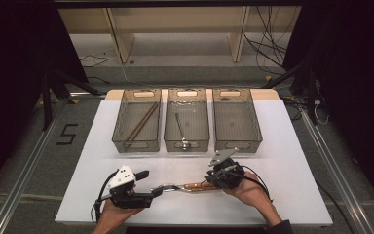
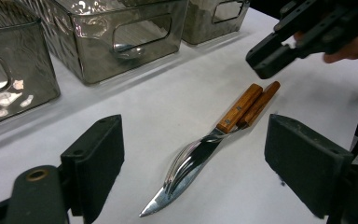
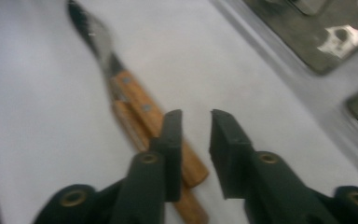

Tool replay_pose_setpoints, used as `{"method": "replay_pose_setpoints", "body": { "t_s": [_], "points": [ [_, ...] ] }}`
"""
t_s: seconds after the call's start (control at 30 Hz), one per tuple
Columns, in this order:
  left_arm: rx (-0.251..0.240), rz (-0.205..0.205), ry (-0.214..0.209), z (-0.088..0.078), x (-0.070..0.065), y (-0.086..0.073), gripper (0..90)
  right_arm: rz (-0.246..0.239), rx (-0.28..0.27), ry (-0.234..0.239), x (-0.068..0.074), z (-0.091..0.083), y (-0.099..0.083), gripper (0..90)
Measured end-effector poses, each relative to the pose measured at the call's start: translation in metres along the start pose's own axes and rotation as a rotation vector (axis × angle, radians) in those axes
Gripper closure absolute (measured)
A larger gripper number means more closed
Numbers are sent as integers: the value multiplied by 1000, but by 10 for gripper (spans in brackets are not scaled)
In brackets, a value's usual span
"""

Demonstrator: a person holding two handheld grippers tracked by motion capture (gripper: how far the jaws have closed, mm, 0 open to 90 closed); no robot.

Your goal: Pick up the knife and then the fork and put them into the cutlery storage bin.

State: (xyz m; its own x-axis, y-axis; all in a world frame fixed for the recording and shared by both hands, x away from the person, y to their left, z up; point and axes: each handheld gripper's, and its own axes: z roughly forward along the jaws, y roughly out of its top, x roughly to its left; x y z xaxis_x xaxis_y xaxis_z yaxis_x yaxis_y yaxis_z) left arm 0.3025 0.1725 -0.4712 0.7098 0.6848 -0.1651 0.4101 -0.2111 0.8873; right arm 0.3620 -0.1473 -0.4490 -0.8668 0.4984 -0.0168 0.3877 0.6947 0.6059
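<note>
Even light falls from overhead on the table (image 1: 282, 146); its surroundings are dark. The right gripper view is blurred, and glare glints on the bins (image 2: 121, 37) beyond the jaws.

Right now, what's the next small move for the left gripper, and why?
Probably ease the left gripper forward and down to straddle the metal ends of the knife and fork. Its jaws stand open with the stacked pair lying flat on the table between them, untouched. The right gripper is open beside the wooden handles, gripping nothing.
</note>
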Motion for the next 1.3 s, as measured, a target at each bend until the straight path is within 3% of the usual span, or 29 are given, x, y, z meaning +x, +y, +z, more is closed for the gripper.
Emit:
{"method": "replay_pose_setpoints", "body": {
  "t_s": [0.13, 0.37, 0.9, 1.3],
  "points": [
    [-2, -1, 4, 0, 0, 0, 193, -63, 36, 36, 11, -4, 3, 532],
    [-5, -5, 9, -1, 1, 0, 182, -121, 96, 47, 22, 2, -2, 458],
    [-12, -9, 11, -1, 2, 0, 180, -244, 177, -20, 30, 14, -4, 603],
    [-10, -6, 10, -1, 2, 0, 179, -339, 235, -40, 35, 23, 0, 698]
  ]
}}
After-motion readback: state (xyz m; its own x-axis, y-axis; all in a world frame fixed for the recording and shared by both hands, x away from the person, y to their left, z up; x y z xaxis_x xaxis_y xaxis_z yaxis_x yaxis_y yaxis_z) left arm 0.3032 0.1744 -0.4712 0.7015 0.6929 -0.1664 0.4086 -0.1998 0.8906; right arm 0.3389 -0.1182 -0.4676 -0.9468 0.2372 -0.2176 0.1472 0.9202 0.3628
